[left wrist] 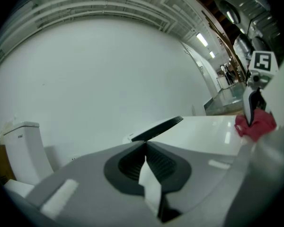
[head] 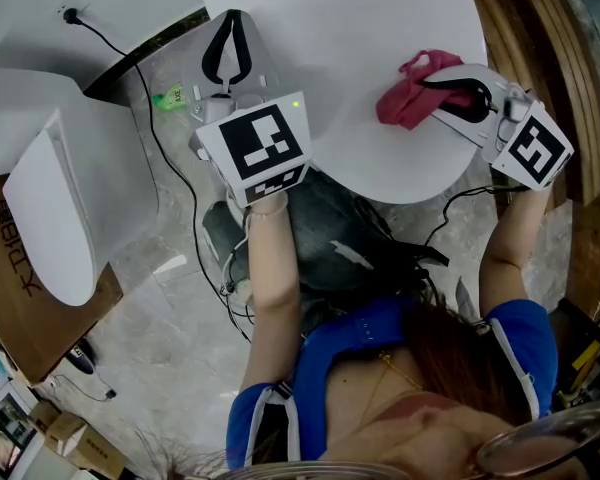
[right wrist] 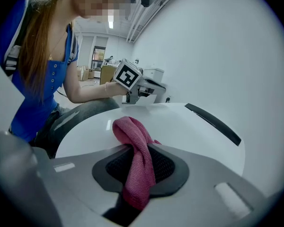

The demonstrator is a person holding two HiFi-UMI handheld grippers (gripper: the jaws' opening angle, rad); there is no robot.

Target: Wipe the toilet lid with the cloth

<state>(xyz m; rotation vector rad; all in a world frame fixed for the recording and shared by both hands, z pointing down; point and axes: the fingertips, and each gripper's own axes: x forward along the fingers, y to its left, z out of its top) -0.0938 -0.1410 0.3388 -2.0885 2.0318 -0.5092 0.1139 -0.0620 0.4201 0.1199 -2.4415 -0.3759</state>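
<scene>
Pink cloth (head: 405,103) is bunched in my right claw (right wrist: 132,148). The jaws are clamped on it, a twist of it hangs down between the black pads, and the loose end lies on the white toilet lid (head: 340,48). That puts the cloth on the right side of the lid, close to the edge nearest me. My left claw (left wrist: 146,144) is pinched together with nothing in it, tips meeting, and it sits at the lid's left edge, well apart from the cloth. Whether it touches the lid I cannot tell. A dark strip (right wrist: 213,123) runs along the far side of the lid, near the wall.

Containers now: a brown cardboard box (head: 15,298) stands on the marble floor (head: 170,348) to my left, partly under a second white toilet (head: 50,198). What's inside the box is hidden. A few smaller boxes sit at the bottom left corner of the head view, too small to make out.

Writing: there's dark print on the side of the cardboard box, cut off by that toilet, and I can't read it. A small mark on the second toilet's tank shows in the left gripper view, also too small. The cubes on my claws, left (head: 263,148) and right (head: 533,150), carry black-and-white square patterns, no letters. A black cable (head: 155,143) trails across the floor from the wall, past a small green thing (head: 170,97).
</scene>
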